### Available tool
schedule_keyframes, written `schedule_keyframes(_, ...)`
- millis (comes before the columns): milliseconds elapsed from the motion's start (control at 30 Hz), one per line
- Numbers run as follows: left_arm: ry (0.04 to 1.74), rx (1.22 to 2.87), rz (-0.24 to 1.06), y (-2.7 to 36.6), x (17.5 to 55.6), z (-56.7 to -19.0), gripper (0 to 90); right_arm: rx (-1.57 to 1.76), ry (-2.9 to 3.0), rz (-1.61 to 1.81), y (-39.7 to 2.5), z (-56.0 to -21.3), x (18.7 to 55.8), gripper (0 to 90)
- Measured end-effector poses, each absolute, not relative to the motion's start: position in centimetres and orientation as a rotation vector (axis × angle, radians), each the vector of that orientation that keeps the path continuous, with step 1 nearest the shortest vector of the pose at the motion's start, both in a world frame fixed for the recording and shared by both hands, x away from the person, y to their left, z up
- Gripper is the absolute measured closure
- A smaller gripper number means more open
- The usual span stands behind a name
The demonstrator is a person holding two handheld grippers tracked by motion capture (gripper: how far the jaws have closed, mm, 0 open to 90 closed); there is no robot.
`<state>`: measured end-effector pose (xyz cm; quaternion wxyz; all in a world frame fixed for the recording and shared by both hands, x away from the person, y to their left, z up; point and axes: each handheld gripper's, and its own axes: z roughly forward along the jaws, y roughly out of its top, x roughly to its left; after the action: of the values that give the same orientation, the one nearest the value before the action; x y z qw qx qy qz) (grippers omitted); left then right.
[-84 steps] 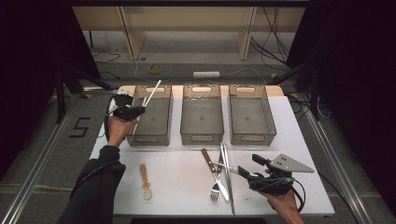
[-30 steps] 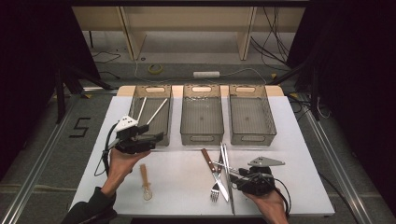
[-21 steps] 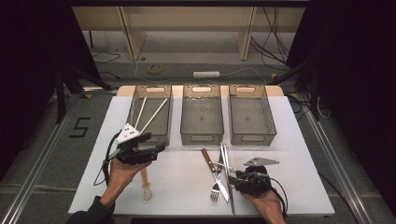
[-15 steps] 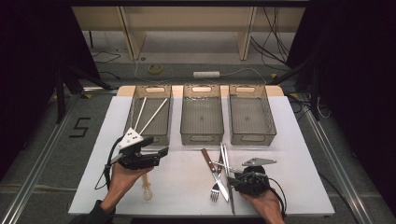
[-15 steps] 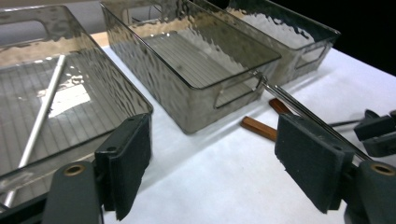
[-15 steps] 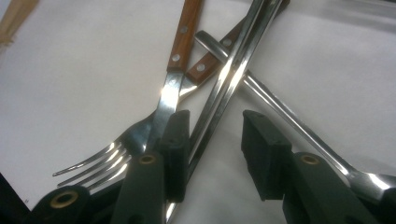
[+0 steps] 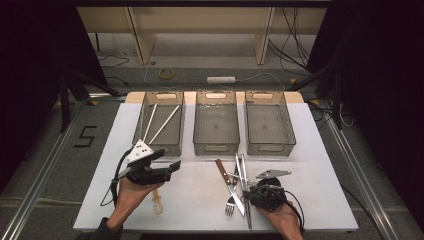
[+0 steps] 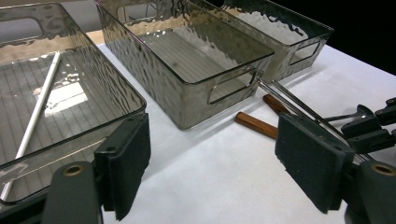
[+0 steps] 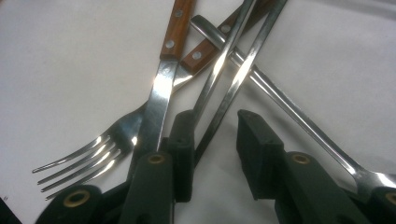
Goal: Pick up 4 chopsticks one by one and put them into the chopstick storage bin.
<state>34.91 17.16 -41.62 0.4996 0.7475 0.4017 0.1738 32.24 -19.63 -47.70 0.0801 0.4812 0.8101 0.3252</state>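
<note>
1. Cutlery lies in a small crossed heap at about five o'clock on the white table [image 7: 310, 150], just in front of the middle bin [image 7: 216, 122].
2. Steel tongs [image 7: 242, 172] run from near that bin's front wall back toward the person. In the right gripper view their two thin arms [image 9: 233, 70] lie close side by side, narrowly apart along the visible length and converging toward the far end. They pinch nothing.
3. Around the tongs lie a wooden-handled knife [image 9: 163, 84], a fork [image 9: 93, 158] with its tines pointing to eight o'clock in that view, and a plain steel handle [image 9: 289, 112] crossing under the tong arms toward four o'clock.
4. The right gripper [image 7: 261, 192] sits low at the near end of the heap. Its jaws are parted, one tong arm passes between the pads [image 9: 184, 140], and I cannot tell whether either pad touches it.
5. The left gripper [image 7: 167, 170] hovers at about seven o'clock, just in front of the left bin [image 7: 161, 122]. Its jaws are spread wide with nothing between them.
6. That left bin holds two white sticks [image 7: 162, 125], which fan apart toward the far wall.
7. A wooden spoon [image 7: 157, 202] lies on the table partly under the left hand [image 7: 131, 192].
8. The right bin [image 7: 270, 125] stands at one o'clock, beside the middle one.
</note>
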Motion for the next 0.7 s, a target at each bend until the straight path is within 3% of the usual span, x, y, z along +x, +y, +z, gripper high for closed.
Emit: schedule_keyframes(700, 0.951, 1.82, 0.401, 16.96, 34.46, -41.67, 26.1, 1.479, 2.404, 0.943, -20.04, -47.93, 32.44, 77.8)
